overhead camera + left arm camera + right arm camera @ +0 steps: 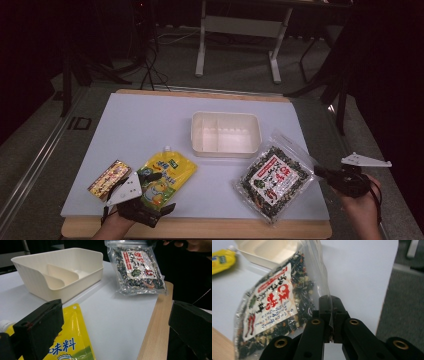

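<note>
Your right gripper [329,302] is clamped on the seaweed bag's [274,181] clear edge; bag hangs toward the white tray [226,148]; left gripper [142,197] stands open, farther off.

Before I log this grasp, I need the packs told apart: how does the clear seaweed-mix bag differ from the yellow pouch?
The seaweed-mix bag is clear, showing dark flakes behind a white and red label; the yellow pouch is opaque, with a spout. The right gripper pinches the bag's clear edge between shut jaws; the pouch lies flat on the table, untouched, below the left gripper, whose jaws stand open. Both are soft packs near the white tray.
</note>
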{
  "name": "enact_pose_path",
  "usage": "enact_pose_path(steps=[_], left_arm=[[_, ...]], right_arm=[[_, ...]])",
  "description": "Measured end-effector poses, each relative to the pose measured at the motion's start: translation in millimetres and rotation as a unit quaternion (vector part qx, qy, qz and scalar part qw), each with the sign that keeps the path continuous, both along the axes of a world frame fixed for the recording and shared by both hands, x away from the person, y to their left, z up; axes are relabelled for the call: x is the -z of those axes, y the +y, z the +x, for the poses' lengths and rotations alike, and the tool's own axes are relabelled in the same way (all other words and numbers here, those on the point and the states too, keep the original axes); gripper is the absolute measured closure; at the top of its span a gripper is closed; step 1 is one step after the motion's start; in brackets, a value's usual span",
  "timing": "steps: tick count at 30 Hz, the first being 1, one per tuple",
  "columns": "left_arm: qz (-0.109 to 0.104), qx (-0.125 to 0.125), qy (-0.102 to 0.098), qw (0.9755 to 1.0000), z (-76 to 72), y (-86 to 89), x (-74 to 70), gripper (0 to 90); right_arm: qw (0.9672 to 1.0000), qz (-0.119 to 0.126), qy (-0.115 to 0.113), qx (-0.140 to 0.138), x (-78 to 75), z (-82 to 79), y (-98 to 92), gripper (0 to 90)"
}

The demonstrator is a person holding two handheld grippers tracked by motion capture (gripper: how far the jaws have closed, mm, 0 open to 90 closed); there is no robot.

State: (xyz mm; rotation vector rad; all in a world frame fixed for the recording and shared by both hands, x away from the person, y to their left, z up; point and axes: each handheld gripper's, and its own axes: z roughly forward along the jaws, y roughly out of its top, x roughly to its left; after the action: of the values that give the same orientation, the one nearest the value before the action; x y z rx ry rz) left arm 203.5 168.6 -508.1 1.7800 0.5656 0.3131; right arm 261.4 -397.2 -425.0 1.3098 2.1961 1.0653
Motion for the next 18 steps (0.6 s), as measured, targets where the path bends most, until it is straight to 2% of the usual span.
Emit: enact_pose_path(steps=[5, 7, 10, 15, 17, 18], left_arm=[[-0.001, -0.001, 0.002, 1.0, 0.5, 0.2, 0.0, 0.0], [-0.016, 0.004, 0.004, 0.9998, 0.5, 0.5, -0.3, 0.0], [-0.019, 0.006, 0.003, 0.9998, 0.3, 0.5, -0.7, 0.0], [-0.022, 0.002, 0.0, 0.9998, 0.7, 1.7, -1.9, 0.1], [-0.022, 0.002, 0.0, 0.9998, 0.7, 1.7, -1.9, 0.1], [-0.02, -0.005, -0.001, 0.9998, 1.3, 2.6, -2.7, 0.8]], right_arm=[[0.9993, -0.004, -0.023, -0.027, -17.2, -7.4, 15.2, 89.7], [0.9982, -0.007, -0.037, -0.046, -29.1, -12.7, 26.5, 89.7], [0.9964, -0.007, -0.052, -0.067, -42.5, -18.5, 39.4, 89.8], [0.9917, -0.011, -0.075, -0.104, -60.8, -26.8, 59.6, 89.8], [0.9908, -0.012, -0.078, -0.11, -63.1, -27.6, 62.2, 89.8], [0.9876, -0.007, -0.086, -0.131, -70.7, -29.8, 70.3, 89.8]])
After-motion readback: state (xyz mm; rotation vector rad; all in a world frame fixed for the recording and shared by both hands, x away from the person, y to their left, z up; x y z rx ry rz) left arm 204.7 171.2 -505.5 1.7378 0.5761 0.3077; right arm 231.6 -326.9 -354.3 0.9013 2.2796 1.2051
